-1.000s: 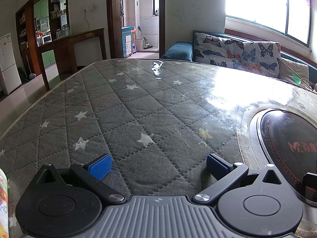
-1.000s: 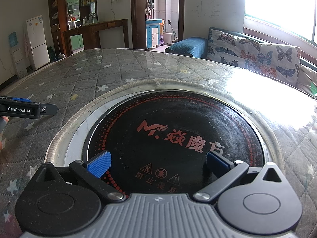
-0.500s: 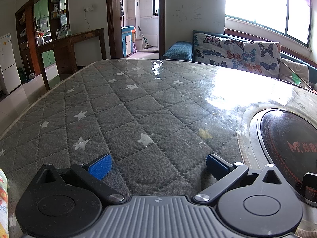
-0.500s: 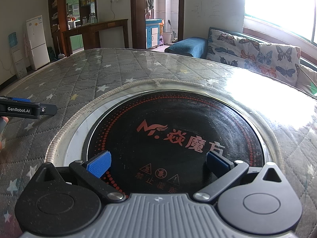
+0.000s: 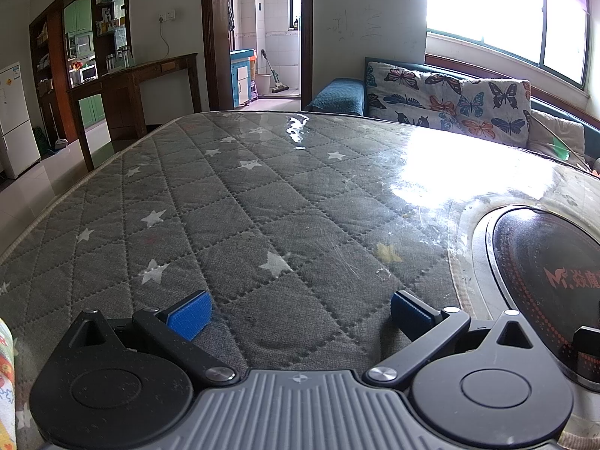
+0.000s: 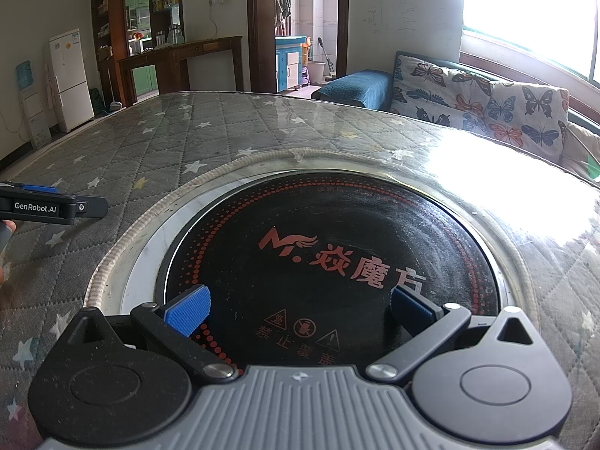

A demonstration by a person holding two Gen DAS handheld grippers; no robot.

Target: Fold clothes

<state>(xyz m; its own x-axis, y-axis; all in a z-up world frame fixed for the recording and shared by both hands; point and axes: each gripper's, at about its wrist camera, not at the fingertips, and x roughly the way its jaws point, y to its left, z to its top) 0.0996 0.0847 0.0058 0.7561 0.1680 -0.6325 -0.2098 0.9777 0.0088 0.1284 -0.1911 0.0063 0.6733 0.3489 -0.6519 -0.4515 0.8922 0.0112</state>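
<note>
My left gripper is open and empty, low over the grey star-quilted table cover. A sliver of patterned cloth shows at the far left edge of the left wrist view, beside the gripper body. My right gripper is open and empty, held over the round black induction hob set in the table. The left gripper shows side-on at the left edge of the right wrist view. No other garment is in view.
The table cover is under a glossy clear sheet with strong window glare at the right. A butterfly-print sofa stands behind the table. A wooden counter, fridge and open doorway lie beyond.
</note>
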